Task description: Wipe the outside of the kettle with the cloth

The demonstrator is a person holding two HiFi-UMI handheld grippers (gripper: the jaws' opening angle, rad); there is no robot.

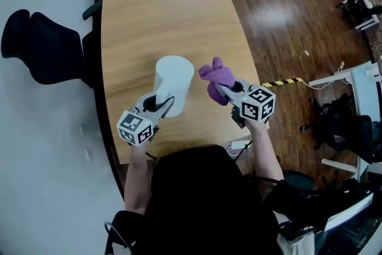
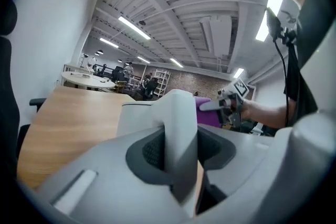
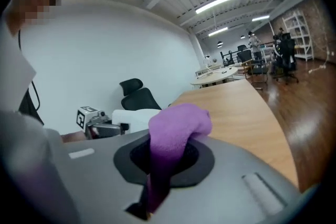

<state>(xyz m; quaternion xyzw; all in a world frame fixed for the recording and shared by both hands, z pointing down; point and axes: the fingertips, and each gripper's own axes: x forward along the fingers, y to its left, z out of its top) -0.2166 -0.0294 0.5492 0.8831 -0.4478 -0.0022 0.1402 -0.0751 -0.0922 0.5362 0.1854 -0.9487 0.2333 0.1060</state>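
A person works two hand-held grippers over a long wooden worktop [image 1: 161, 15]. The left gripper [image 1: 160, 103] has its jaws closed on the handle [image 2: 181, 134] of a white kettle [image 1: 174, 83]. The handle runs upright between the pads, with the kettle's body just beyond them. The kettle shows over the near end of the worktop, towards its left edge, though no view settles whether its base rests on the wood. Just right of the kettle, the right gripper [image 1: 222, 88] has its jaws clamped on a purple cloth [image 1: 216, 77]. The cloth bunches up above the pads and flops over towards the kettle's side. A thin strip of worktop shows between cloth and kettle in the head view, so the two appear close but apart. Each gripper carries a cube with square markers at the end nearer the person. Well left of the kettle, beyond the worktop's edge, a black chair [image 1: 42, 48] stands against a pale wall. Dark wooden floor [image 1: 280, 21] spreads out to the kettle's right.
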